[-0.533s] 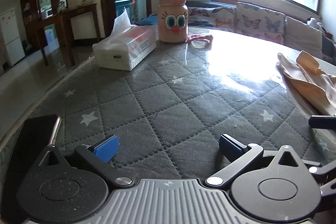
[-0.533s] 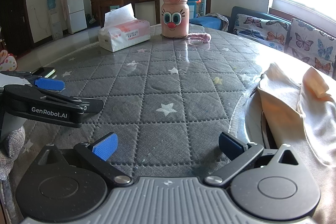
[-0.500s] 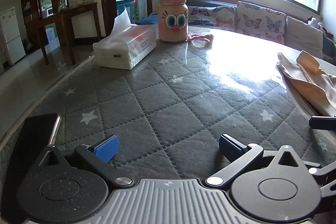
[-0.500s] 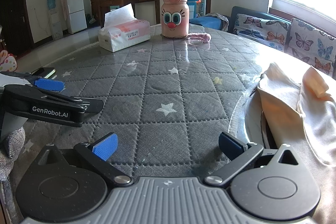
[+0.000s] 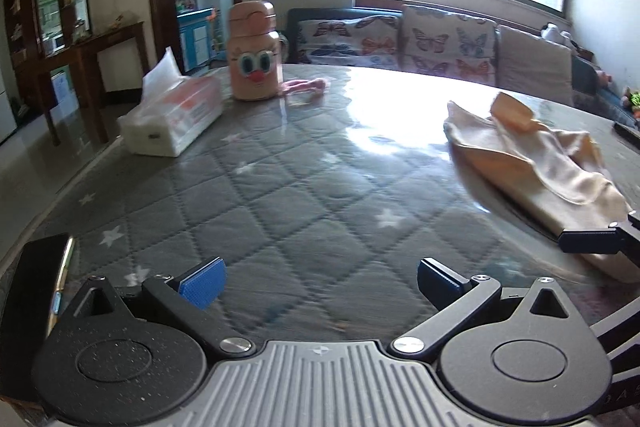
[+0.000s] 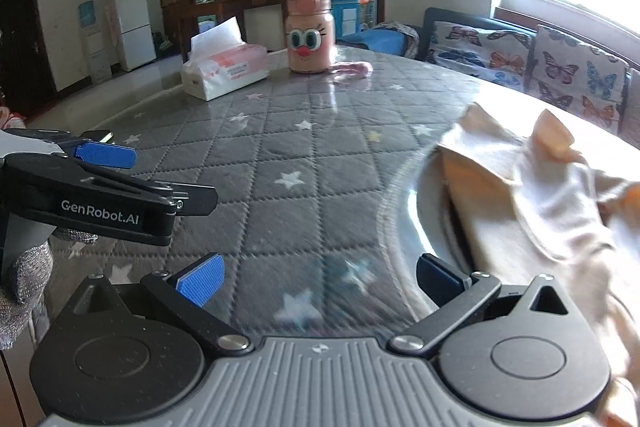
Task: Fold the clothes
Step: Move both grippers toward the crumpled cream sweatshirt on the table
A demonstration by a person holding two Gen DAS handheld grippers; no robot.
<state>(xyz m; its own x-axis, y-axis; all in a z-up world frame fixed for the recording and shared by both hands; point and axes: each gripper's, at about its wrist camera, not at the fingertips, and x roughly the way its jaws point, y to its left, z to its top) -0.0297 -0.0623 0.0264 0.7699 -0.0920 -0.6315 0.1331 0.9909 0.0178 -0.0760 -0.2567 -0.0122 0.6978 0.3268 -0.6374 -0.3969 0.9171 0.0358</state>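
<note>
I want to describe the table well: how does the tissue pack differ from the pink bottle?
The tissue pack is white, soft and lies flat; the pink bottle is rigid and stands upright. The pack has a tissue sticking out; the bottle carries a cartoon face. Both rest on the quilted table.

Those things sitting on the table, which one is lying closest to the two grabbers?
The cream garment, crumpled at the table's right side beside the right gripper. The tissue box and pink cartoon-face bottle stand at the far edge.
</note>
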